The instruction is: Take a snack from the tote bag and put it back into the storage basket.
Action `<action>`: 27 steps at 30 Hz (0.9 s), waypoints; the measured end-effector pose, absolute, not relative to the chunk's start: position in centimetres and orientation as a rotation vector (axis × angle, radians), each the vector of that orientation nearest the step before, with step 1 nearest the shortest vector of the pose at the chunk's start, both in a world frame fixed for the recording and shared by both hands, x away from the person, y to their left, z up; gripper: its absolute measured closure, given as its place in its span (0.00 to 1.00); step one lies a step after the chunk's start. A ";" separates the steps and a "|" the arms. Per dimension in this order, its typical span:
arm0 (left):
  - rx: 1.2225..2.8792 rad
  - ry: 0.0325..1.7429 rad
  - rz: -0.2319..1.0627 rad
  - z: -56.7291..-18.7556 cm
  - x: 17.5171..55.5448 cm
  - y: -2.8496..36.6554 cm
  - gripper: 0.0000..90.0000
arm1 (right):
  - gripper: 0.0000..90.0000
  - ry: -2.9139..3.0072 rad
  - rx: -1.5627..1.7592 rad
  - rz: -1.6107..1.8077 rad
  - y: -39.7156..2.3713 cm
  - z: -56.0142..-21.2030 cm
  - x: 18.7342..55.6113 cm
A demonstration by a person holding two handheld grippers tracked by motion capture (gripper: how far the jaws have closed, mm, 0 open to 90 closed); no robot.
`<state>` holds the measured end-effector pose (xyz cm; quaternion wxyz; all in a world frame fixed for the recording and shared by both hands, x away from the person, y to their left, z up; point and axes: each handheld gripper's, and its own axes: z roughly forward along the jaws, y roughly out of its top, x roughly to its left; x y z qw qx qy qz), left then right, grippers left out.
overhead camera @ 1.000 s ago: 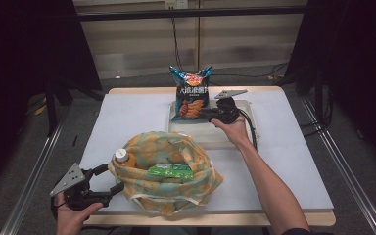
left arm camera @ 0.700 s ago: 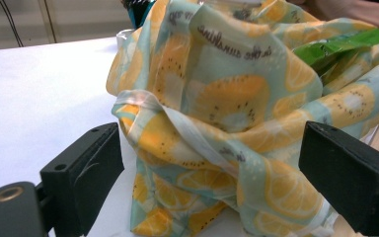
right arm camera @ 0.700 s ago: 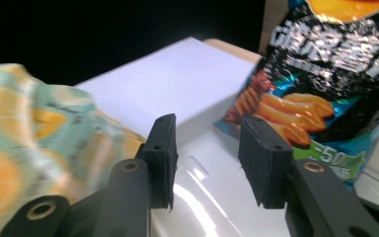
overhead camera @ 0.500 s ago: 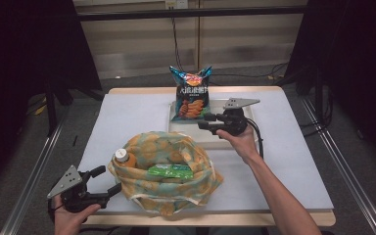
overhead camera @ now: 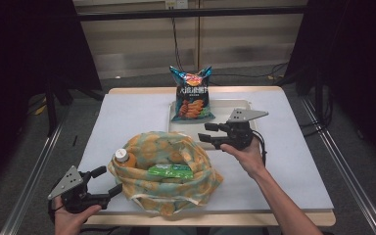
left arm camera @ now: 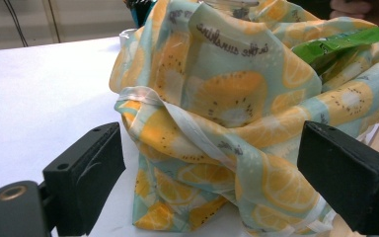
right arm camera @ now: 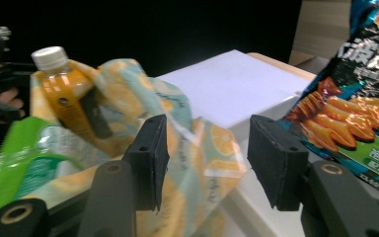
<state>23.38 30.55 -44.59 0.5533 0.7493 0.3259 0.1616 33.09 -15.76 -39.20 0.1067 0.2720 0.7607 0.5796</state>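
Observation:
A blue chip bag (overhead camera: 191, 95) (right arm camera: 355, 108) stands upright at the back of a white tray (overhead camera: 227, 110). My right gripper (overhead camera: 206, 133) (right arm camera: 205, 163) hovers over the tray's near edge, pointing left toward the fruit-print cloth bag (overhead camera: 166, 171) (right arm camera: 202, 148). Its jaws have just been opening, and they stand open with nothing between them. The cloth bag holds an orange drink bottle (overhead camera: 122, 157) (right arm camera: 66, 94) and a green packet (overhead camera: 169, 171) (right arm camera: 24, 158). My left gripper (overhead camera: 108, 180) (left arm camera: 212, 182) rests open at the cloth bag's (left arm camera: 237, 108) near left corner, one jaw on either side of the fabric without pressing it.
The white table (overhead camera: 127, 117) has bare room at the left and right of the tray. Its wooden front edge (overhead camera: 254, 218) lies just below the cloth bag. Dark stands and cables surround the table.
My right gripper has drawn back from the chip bag toward the near side and opened its jaws. The chip bag stays standing on the tray. The left gripper has not moved.

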 end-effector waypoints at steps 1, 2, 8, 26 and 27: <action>1.771 0.771 0.383 -44.6 23.4 30.6 0.11 | 0.56 2.243 0.789 1.723 -15.8 -39.1 32.8; 1.771 0.773 0.383 -44.7 23.4 30.6 0.11 | 0.56 2.242 0.793 1.729 -15.8 -38.9 32.5; 1.771 0.761 0.381 -44.6 23.5 30.5 0.11 | 0.64 2.282 0.723 1.750 -15.6 -38.0 30.6; 1.773 0.759 0.392 -44.4 23.3 30.4 0.11 | 0.79 2.456 0.577 1.754 -11.8 -38.6 26.3; 1.773 0.759 0.390 -44.4 23.3 30.4 0.11 | 0.78 2.463 0.568 1.749 -11.5 -38.6 26.3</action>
